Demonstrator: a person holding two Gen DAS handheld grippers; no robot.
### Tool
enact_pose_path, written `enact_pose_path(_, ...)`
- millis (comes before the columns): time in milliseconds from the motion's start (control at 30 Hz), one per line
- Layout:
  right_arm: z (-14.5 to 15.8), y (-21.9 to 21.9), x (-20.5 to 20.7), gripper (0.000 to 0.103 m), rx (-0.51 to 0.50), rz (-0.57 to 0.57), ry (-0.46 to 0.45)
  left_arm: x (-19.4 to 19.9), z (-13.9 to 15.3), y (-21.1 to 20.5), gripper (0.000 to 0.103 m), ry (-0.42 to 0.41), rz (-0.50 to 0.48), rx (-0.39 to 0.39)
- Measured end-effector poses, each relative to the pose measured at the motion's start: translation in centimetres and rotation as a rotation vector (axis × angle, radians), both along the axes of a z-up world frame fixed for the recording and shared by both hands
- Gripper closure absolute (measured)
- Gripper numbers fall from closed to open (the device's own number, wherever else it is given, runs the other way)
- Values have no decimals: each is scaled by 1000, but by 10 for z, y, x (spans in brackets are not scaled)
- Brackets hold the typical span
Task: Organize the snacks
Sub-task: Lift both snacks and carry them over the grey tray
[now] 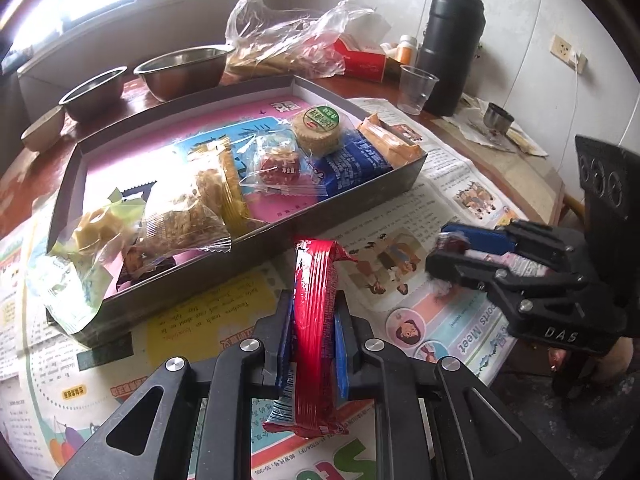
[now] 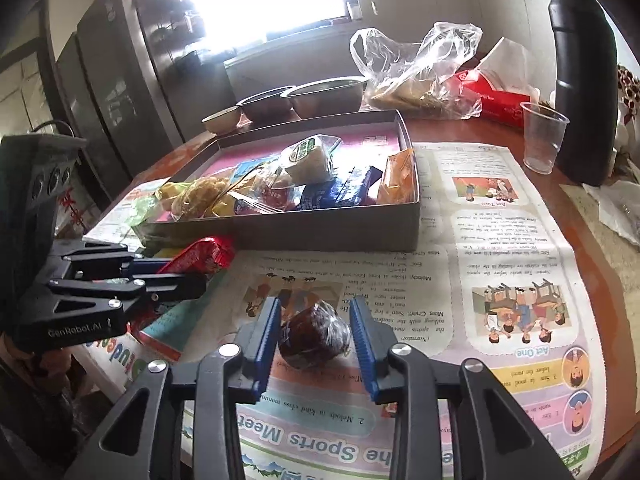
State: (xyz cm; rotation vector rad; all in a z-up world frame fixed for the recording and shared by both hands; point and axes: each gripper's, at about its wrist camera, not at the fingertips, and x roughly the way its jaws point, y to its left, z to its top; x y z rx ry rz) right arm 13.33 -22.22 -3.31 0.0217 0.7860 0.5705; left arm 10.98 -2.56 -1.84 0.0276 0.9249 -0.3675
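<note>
From the left wrist view, a round brown desk (image 1: 532, 168) stands in a corner under a bright window, spread with printed newspaper (image 1: 448, 184). On the paper sits a shallow grey tray (image 1: 256, 240) lined in pink and crowded with wrapped snacks, among them a round rice cake (image 1: 318, 130) and a blue packet (image 1: 352, 160). Behind the tray stand two steel bowls (image 1: 184, 72), a clear plastic bag (image 1: 288, 36), a red box (image 1: 360, 58), a plastic cup (image 1: 416, 88) and a black flask (image 1: 452, 40). The left gripper (image 1: 314, 328) has its fingers clamped on a red snack packet (image 1: 316, 320), held upright just in front of the tray's near wall; glare washes out the tray's middle. From the right wrist view, the same papered desk runs toward the window and dark cabinets (image 2: 116, 80), with the tray (image 2: 320, 228) ahead and the cup (image 2: 544, 136) and flask (image 2: 580, 80) to the right, the flask cut off by the frame edge. The right gripper (image 2: 316, 336) has its fingers against a dark round wrapped snack (image 2: 314, 338) on the newspaper (image 2: 500, 240), gripping it at both sides. The left gripper (image 2: 188, 276) enters from the left with the red packet (image 2: 200, 256) between its fingers; a person's hand beneath it is too dark to make out.
</note>
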Motion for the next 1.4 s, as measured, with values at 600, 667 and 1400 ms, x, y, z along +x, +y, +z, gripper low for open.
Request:
enact_pose_path(600,-14,17,-2,71,-117,-20,-122,-2,6,5,85,-6,17,-36)
enact_pose_path(667,-15,16,-3,74,-126,-22,-135,-3,9,6,85,-11,19,-43)
enact_pose_path(1400,33,16,24,75,20,-32,-169,18,48,31,85,-95,125,-107)
